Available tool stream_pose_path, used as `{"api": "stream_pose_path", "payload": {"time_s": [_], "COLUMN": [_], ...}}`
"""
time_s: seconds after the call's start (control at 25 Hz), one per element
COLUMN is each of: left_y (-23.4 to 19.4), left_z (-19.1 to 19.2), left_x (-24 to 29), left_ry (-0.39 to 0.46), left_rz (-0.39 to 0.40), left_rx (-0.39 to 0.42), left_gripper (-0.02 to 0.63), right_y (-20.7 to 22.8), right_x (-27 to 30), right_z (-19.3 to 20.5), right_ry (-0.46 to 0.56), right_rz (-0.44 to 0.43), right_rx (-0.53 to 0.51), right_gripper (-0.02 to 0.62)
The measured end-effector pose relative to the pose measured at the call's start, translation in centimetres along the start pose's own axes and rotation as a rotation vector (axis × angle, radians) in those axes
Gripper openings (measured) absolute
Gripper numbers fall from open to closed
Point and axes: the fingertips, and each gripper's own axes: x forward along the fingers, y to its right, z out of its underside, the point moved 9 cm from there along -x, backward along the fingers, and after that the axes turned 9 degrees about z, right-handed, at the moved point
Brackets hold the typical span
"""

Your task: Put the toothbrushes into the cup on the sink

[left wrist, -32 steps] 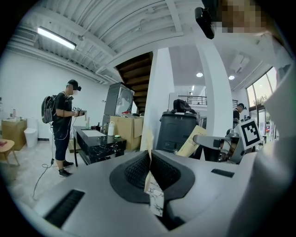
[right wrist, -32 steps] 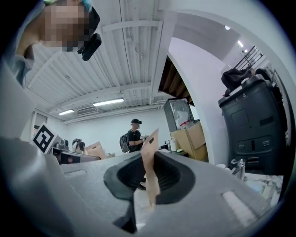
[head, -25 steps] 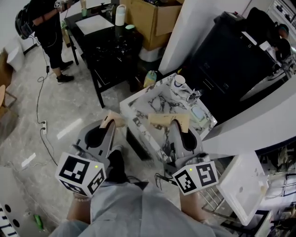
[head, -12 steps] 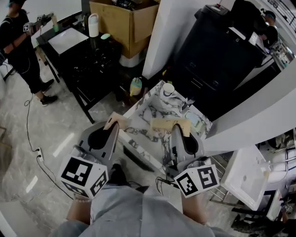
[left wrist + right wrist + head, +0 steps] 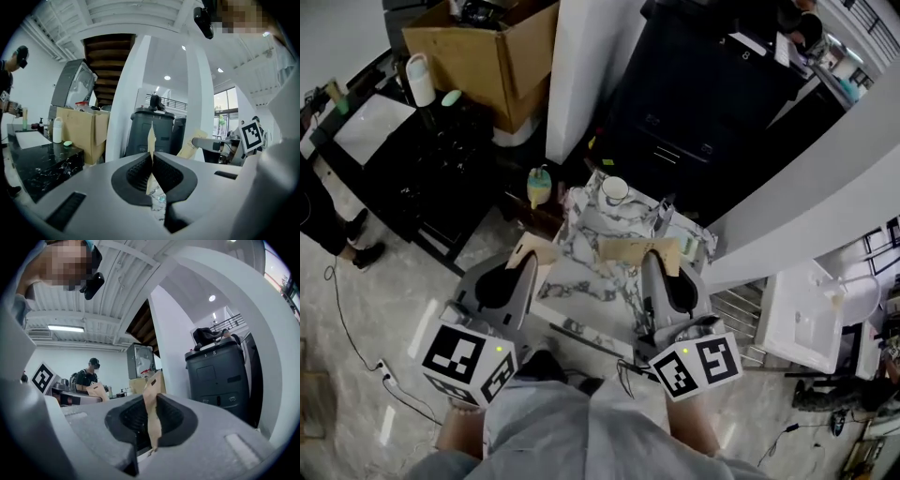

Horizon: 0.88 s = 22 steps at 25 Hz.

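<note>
My left gripper (image 5: 528,269) is shut on a tan paper toothbrush packet (image 5: 535,249) that sticks out over the near left edge of the marble-patterned sink (image 5: 581,280). In the left gripper view the packet (image 5: 151,138) shows edge-on, pinched between the jaws. My right gripper (image 5: 652,265) is shut on a second tan packet (image 5: 641,248), which lies crosswise above the basin. It stands upright between the pads in the right gripper view (image 5: 151,414). A white cup (image 5: 614,190) stands at the sink's far rim, beyond both grippers, with a faucet (image 5: 661,217) to its right.
A white pillar (image 5: 581,66) and a dark grey cabinet (image 5: 703,103) rise behind the sink. A cardboard box (image 5: 487,47) and a black table (image 5: 412,159) are at the far left, a yellow-green bottle (image 5: 541,186) on the floor between. A white basin (image 5: 811,319) sits at the right.
The view has swung round: the sink has shifted left and now lies straight ahead under both grippers, with the cup nearer the middle. Both packets stay clamped.
</note>
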Motion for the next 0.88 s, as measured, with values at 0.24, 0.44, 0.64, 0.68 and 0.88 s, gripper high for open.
{"api": "stream_pose_path", "payload": {"time_s": [0.24,0.44,0.64,0.68,0.88], "left_y": [-3.9,-5.9,-7.3,-7.4,-7.8], "left_z": [-0.4,-0.6,-1.0,-1.0,-1.0], "left_x": [2.5,4.0,5.2,5.4,6.1], "left_ry": [-0.021,-0.013,-0.011,-0.012,-0.012], "left_rz": [0.121,0.181,0.216,0.221,0.230], "left_rx": [0.010,0.012,-0.002,-0.006,-0.020], "left_gripper": [0.006,0.006,0.006,0.006,0.006], "right_y": [-1.0,-1.8,-2.0,-2.0,-1.4], "right_x": [2.0,3.0,3.8,3.8,3.9], "right_z": [0.3,0.4,0.2,0.3,0.5], "right_ry": [0.011,0.011,-0.001,-0.005,-0.012], "right_rz": [0.117,0.164,0.208,0.216,0.242], "right_rx": [0.003,-0.021,-0.028,-0.026,-0.031], "right_gripper": [0.043,0.043,0.043,0.043,0.043]}}
